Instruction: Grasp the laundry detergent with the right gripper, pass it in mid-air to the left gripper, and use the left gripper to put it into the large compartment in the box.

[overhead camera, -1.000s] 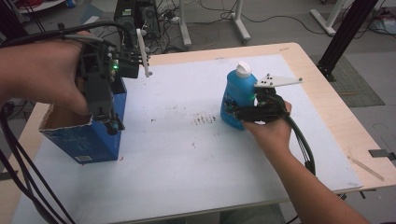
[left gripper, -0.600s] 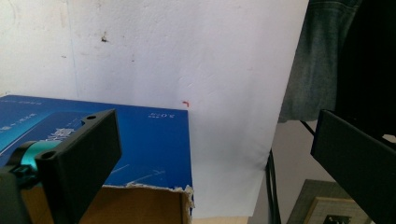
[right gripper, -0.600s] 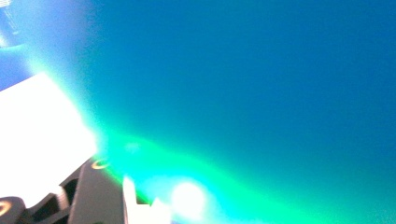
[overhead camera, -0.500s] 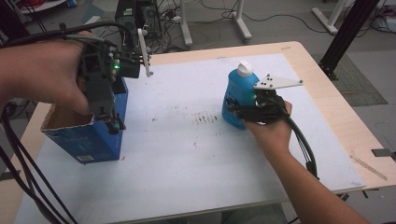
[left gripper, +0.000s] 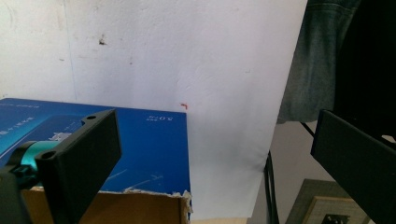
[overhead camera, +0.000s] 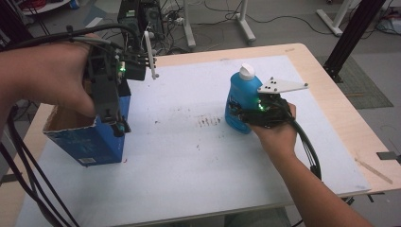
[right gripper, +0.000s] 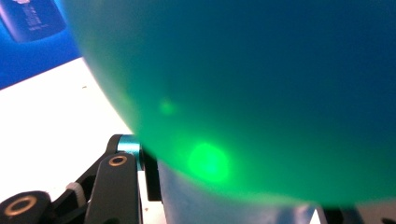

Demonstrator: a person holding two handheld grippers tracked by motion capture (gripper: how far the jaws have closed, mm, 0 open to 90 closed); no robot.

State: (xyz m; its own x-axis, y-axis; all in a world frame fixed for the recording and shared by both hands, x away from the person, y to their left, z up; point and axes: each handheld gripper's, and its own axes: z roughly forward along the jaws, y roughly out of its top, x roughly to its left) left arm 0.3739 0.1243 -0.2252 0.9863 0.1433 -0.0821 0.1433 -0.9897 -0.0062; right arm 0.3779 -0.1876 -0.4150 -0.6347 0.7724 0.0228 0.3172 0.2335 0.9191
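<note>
Your right tongs (overhead camera: pixel 243 113) have just been closing and are now clamping the lower body of the blue bottle (overhead camera: pixel 240 97), which is standing upright on the table (overhead camera: pixel 189 156), right of centre. Your left tongs (overhead camera: pixel 118 124) are hanging spread wide, gripping nothing, at the near right corner of the blue box (overhead camera: pixel 92 142) on the left.

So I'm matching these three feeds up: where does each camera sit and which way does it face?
High view: above the person's side, looking forward and down on the table; both forearms show.
Left gripper view: on the left gripper, facing the blue box.
Right gripper view: on the right gripper, against the blue bottle.
Shared: the bottle and box also show from above.
</note>
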